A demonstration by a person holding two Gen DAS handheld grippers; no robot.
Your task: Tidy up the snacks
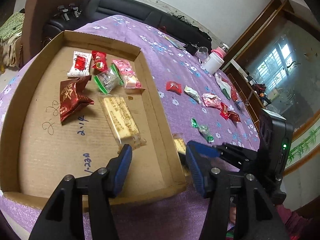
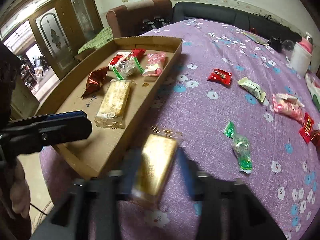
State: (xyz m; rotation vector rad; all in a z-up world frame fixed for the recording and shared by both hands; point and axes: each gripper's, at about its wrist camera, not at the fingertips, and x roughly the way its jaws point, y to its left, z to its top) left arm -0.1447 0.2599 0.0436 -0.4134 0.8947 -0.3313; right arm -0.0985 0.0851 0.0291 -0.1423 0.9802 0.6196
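A shallow cardboard tray point(image 1: 160, 118) lies on a purple flowered cloth and holds several wrapped snacks, among them a long biscuit bar point(image 1: 120, 118) and a dark red packet point(image 1: 72, 100). My left gripper point(image 1: 158, 150) hangs open over the tray's near right corner, nothing between its fingers. In the right wrist view, a second golden biscuit bar point(image 2: 158, 164) lies on the cloth just outside the tray wall point(image 2: 140, 108). My blurred right gripper point(image 2: 158, 160) is open around it, the pads clear of its sides. Loose on the cloth are a green candy point(image 2: 239, 148), a red candy point(image 2: 220, 76) and a pink packet point(image 2: 288, 106).
A white jar with a pink lid point(image 1: 215, 59) and a clear cup stand at the table's far side. A dark sofa point(image 1: 124, 6) and a brown armchair point(image 2: 138, 14) sit behind the table. A wooden glass-fronted cabinet point(image 1: 280, 70) is on the right. A hand point(image 2: 18, 196) shows at the left edge.
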